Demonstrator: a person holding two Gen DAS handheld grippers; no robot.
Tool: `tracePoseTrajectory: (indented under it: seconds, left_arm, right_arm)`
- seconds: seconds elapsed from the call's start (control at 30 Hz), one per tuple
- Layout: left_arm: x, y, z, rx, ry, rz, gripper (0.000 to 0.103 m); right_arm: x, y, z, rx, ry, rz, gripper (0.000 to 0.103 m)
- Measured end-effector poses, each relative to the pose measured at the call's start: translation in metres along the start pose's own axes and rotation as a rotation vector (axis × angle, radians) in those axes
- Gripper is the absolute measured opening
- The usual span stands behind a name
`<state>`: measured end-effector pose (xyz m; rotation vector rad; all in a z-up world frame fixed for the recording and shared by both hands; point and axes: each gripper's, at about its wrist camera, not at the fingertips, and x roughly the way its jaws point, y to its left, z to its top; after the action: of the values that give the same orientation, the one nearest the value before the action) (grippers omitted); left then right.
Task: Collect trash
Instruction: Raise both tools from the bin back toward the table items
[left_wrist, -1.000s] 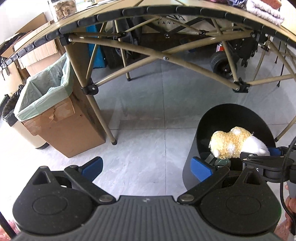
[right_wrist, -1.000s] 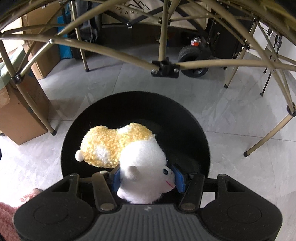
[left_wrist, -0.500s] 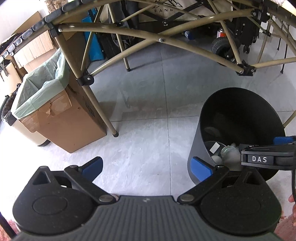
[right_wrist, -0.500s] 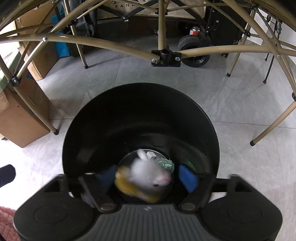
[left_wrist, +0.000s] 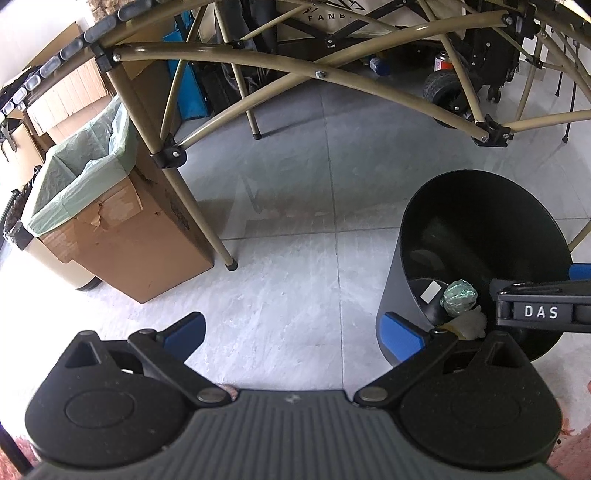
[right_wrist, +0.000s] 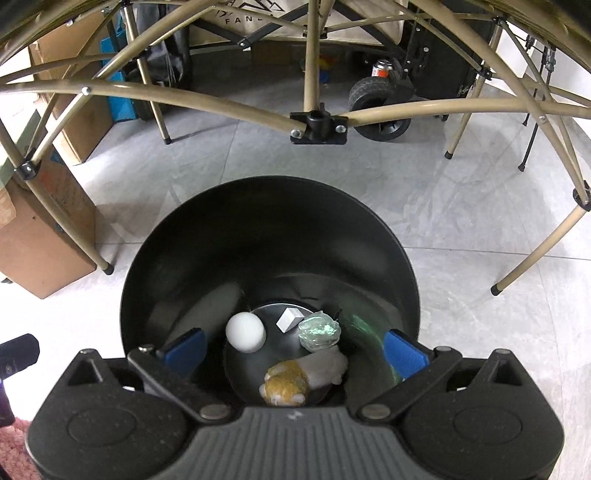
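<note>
A: From the left wrist camera, what do you see?

B: The left gripper (left_wrist: 293, 334) hangs over grey floor tiles (left_wrist: 295, 258) with its blue-padded fingers spread wide and nothing between them. To its right stands the black bin (left_wrist: 402, 266). Inside, at the bottom, lie a crumpled green wrapper (left_wrist: 460, 293), a small white slip (left_wrist: 430, 290) and a pale bit of the plush toy (left_wrist: 467, 325). The right gripper (left_wrist: 535, 310), marked DAS, reaches across the bin's near rim.

A: Anything else there?

B: A cardboard box (left_wrist: 129, 243) lined with a green bag (left_wrist: 81, 173) sits to the left, beside a tan folding-table leg (left_wrist: 195, 206).

A: And the right wrist camera?

B: The right gripper (right_wrist: 293, 347) is poised directly above the bin (right_wrist: 147, 280), fingers wide apart, holding nothing. The plush toy (right_wrist: 303, 374), yellow and white, lies on the bin's floor near the camera edge. Just beyond it sit the green wrapper (right_wrist: 319, 330), a white ball (right_wrist: 245, 332) and a small white cube (right_wrist: 290, 319). The ball and wrapper are apart, the cube between them and further back.

A: Around the bin?

B: Tan table struts (right_wrist: 221, 99) arch overhead, and a black wheel (right_wrist: 373, 99) stands behind.
</note>
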<state>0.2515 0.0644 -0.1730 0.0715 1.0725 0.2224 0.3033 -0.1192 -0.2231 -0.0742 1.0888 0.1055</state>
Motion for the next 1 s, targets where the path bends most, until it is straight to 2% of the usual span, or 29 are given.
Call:
tracePoseTrajectory:
  seconds: [0.2, 0.53, 0.8, 1.0]
  left_arm:
    - [-0.013, -0.004, 0.001, 0.002, -0.046, -0.017, 0.103]
    - [-0.046, -0.010, 0.006, -0.007, -0.176, -0.054, 0.103]
    - [-0.082, -0.007, 0.012, -0.045, -0.328, -0.091, 0.103]
    - [-0.110, -0.010, 0.022, -0.045, -0.453, -0.130, 0.103]
  right_arm:
    - [-0.023, -0.010, 0.002, 0.023, -0.052, 0.000, 0.103]
    - [-0.082, -0.042, 0.002, 0.055, -0.224, 0.016, 0.103]
    - [-0.131, -0.060, 0.003, 0.093, -0.397, 0.041, 0.103]
    - [-0.165, -0.074, 0.010, 0.141, -0.515, 0.101, 0.103]
